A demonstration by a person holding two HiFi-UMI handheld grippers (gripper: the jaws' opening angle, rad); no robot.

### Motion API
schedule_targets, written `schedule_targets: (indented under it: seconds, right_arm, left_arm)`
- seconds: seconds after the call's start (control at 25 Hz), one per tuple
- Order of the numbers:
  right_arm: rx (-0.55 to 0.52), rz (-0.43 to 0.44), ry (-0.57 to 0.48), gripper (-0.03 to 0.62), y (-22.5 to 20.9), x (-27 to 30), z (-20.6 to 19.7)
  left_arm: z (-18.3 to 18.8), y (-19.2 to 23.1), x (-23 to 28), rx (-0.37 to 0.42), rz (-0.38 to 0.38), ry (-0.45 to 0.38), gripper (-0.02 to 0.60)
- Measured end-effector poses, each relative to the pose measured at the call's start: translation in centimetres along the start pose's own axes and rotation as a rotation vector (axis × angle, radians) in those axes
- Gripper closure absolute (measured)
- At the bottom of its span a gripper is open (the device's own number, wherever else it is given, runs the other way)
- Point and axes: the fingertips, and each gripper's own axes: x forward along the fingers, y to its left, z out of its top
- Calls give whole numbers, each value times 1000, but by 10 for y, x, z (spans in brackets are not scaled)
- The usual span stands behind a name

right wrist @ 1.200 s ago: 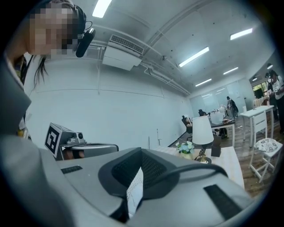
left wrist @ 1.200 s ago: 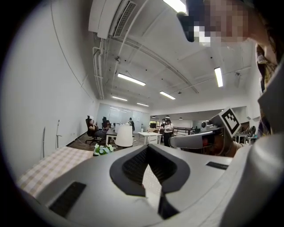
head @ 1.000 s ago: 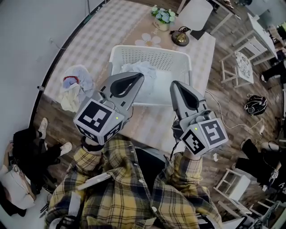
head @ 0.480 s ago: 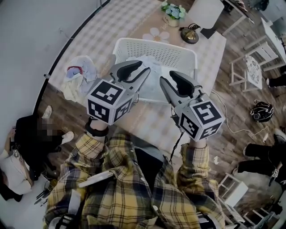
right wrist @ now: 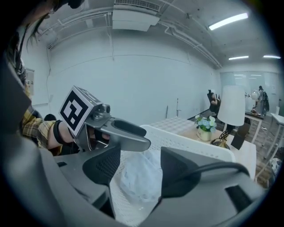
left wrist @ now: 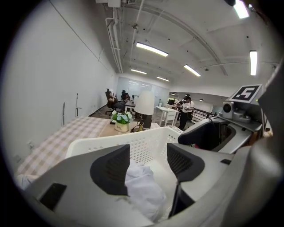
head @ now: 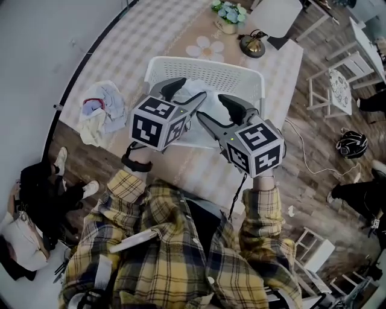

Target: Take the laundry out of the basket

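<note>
Left gripper: jaws well apart and just been opening, nothing clamped. In its own view the white garment shows in the gap between the two pads; whether a pad brushes it cannot be made out.
Right gripper: jaws likewise wide and just been opening, holding nothing. Its own view frames the same garment between the pads.
Laundry basket: white, perforated, standing on the counter. From the head view both grippers cover most of its inside and its near wall; only the far rim and side walls show.
White garment: crumpled on the basket floor. Only a scrap shows from above between the jaws, and its lower edge is cut off by the gripper bodies in both gripper views.
Heap of clothes: on the counter, well left of the basket, outside it.
Flower pot: beyond the basket, cut off at the top edge of the head view.
Table lamp: behind the basket's far rim, its base hidden.
</note>
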Motion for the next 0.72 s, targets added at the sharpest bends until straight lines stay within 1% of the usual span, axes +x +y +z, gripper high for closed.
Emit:
schedule_targets:
  seconds: [0.12,0.24,0.32,0.48,0.56,0.72]
  right_arm:
    - [5,-1,47,284,-10,18,-7]
    - [23,17,97,272,-19,34,-16]
    - [18,32,152,247,-22,46,-26]
    - [-7,43,270,244,-25,69,-52]
    - [-12,52,325,229,-24,80,-65]
    - [-19,57,419,223,-27,101,-87]
  left_arm:
    - [-12,15,15,-26,19,53,264]
    - [-24,30,29,-55,27,102,238]
    - [-30,39,38,-73,29,126,236]
    - [-48,49,57,-98,26,198,212]
    - [-60,55,66,-108,31,234,204]
    - [-80,68,78,-139,48,280,195]
